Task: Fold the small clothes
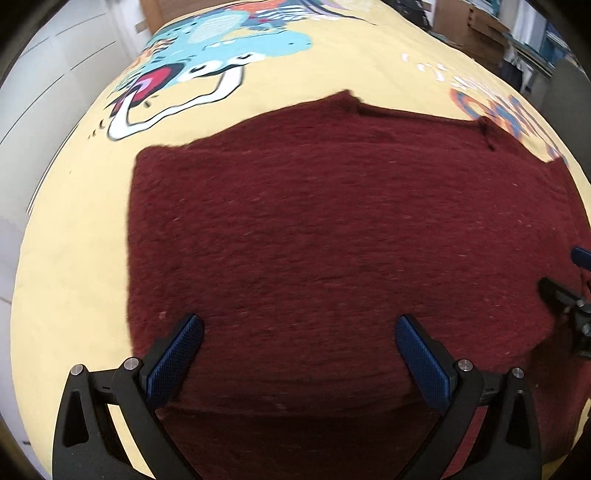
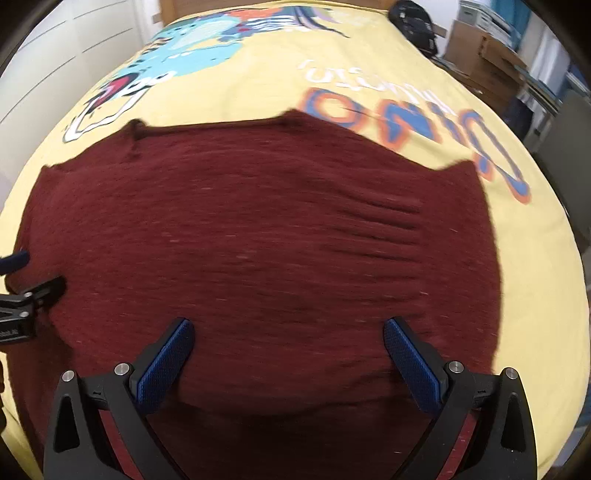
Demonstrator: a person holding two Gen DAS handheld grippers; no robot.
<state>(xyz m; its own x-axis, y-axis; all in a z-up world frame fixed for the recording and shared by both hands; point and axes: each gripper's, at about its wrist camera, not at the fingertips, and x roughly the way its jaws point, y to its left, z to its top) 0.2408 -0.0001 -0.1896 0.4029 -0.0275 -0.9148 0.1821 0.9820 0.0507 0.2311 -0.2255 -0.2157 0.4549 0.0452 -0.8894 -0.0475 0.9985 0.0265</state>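
A dark red knitted garment [image 1: 332, 229] lies spread flat on a yellow bedspread [image 1: 74, 258]; it also fills the right wrist view [image 2: 266, 236]. My left gripper [image 1: 299, 332] hovers open over its near left part, blue pads wide apart, holding nothing. My right gripper [image 2: 288, 336] hovers open over its near right part, also empty. The right gripper's fingers [image 1: 565, 291] show at the right edge of the left wrist view. The left gripper's fingers [image 2: 33, 291] show at the left edge of the right wrist view. A fold edge crosses the cloth just below both grippers.
The bedspread carries a blue cartoon dinosaur print [image 1: 221, 48] and orange-blue lettering [image 2: 406, 114]. White cupboard doors [image 1: 55, 55] stand at the left. Cardboard boxes and shelves [image 2: 491, 48] and a black bag [image 2: 413, 22] are at the right beyond the bed.
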